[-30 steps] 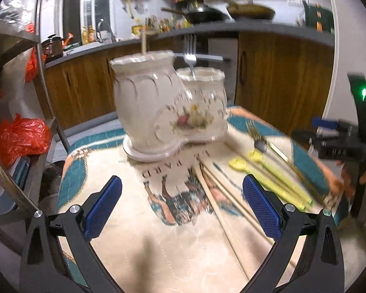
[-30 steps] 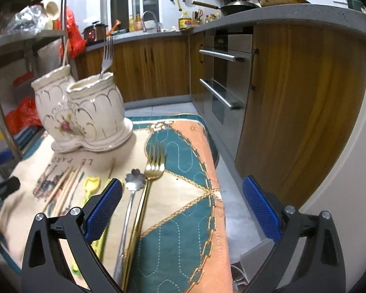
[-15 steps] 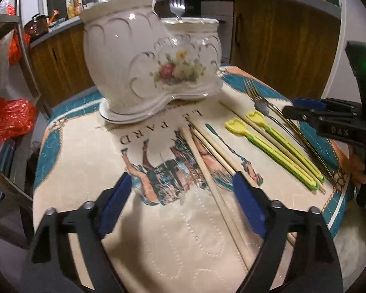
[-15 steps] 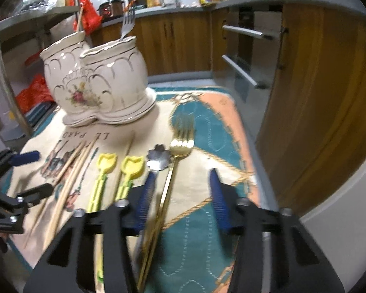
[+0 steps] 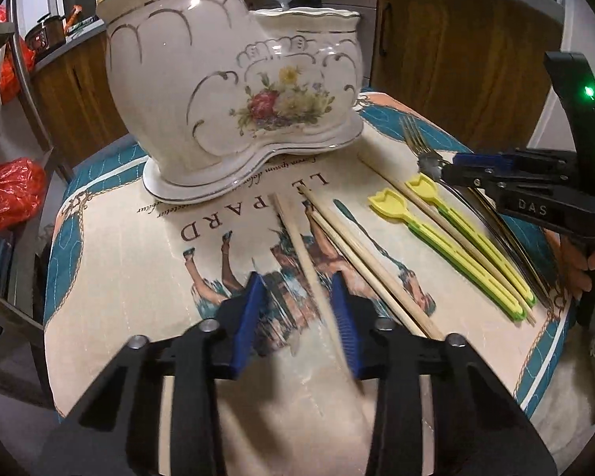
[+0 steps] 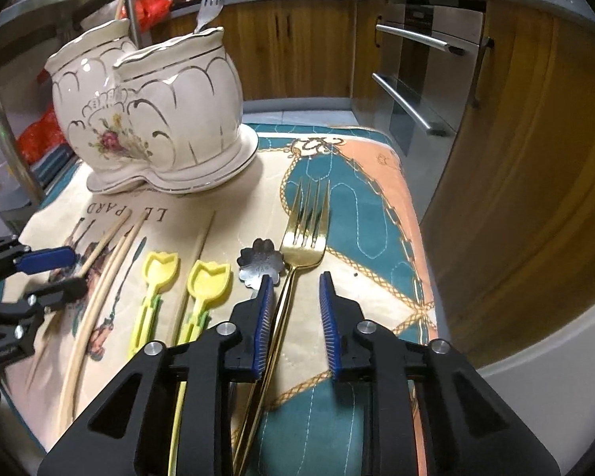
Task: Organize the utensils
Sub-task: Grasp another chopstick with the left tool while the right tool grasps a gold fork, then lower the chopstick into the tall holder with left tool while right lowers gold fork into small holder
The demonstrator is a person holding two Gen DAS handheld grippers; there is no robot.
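Note:
A white flowered ceramic holder (image 5: 234,91) (image 6: 150,111) with two compartments stands on the printed mat (image 5: 119,258); a silver fork (image 6: 210,4) sticks out of one. Loose wooden chopsticks (image 5: 357,250), two yellow tulip-shaped picks (image 6: 158,277), a flower-headed spoon (image 6: 261,263) and a gold fork (image 6: 303,246) lie on the mat. My left gripper (image 5: 299,317) is closing low over one chopstick (image 5: 297,238), which runs between its jaws beside the right pad. My right gripper (image 6: 296,317) is closing around the gold fork's handle, which lies along the left pad; the right pad stands apart.
Wooden cabinets (image 6: 515,158) and an oven with steel handles (image 6: 416,79) stand right of the table. A metal rack with a red bag (image 5: 8,194) is at the left. A person's hand (image 5: 575,265) holds the right gripper at the mat's right edge.
Both grippers have dropped toward the mat and tipped downward. Their jaws have narrowed from wide open, the left now astride a chopstick, the right astride the gold fork's handle.

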